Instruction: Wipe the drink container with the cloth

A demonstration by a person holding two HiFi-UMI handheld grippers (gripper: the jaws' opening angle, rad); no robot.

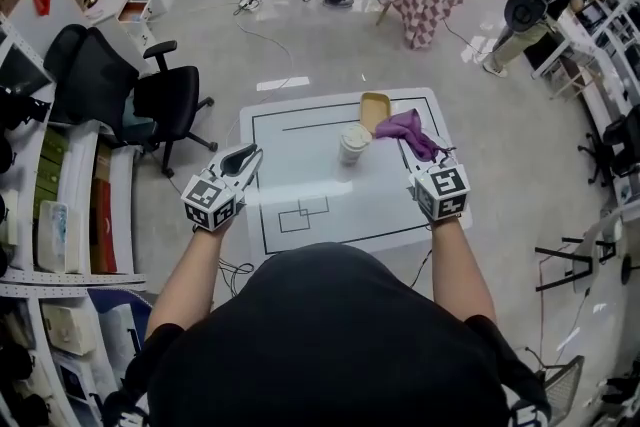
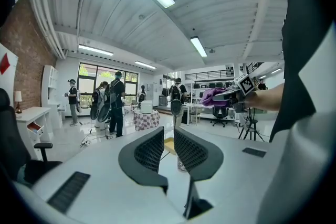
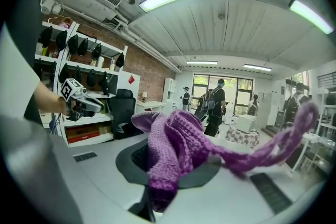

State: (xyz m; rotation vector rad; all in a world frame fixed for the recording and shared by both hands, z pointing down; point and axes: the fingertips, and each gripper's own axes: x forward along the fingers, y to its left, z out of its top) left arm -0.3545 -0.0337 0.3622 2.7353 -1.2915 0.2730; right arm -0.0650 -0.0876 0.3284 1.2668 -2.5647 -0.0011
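A pale lidded drink cup (image 1: 353, 143) stands upright on the white table (image 1: 300, 165), right of its middle. My right gripper (image 1: 417, 151) is just right of the cup, shut on a purple knitted cloth (image 1: 408, 129) that bunches over its jaws and trails off to one side. In the right gripper view the cloth (image 3: 176, 147) covers the jaws and hides the cup. My left gripper (image 1: 241, 160) hovers at the table's left edge, apart from the cup, its jaws nearly together with nothing between them. In the left gripper view the cup (image 2: 180, 164) shows only as a sliver behind the jaws (image 2: 168, 136).
A tan tray (image 1: 375, 107) lies just behind the cup. A black office chair (image 1: 165, 105) and shelving (image 1: 70, 205) stand to the left of the table. Several people stand at the back, and a table with a checked cloth (image 1: 420, 0) is there too.
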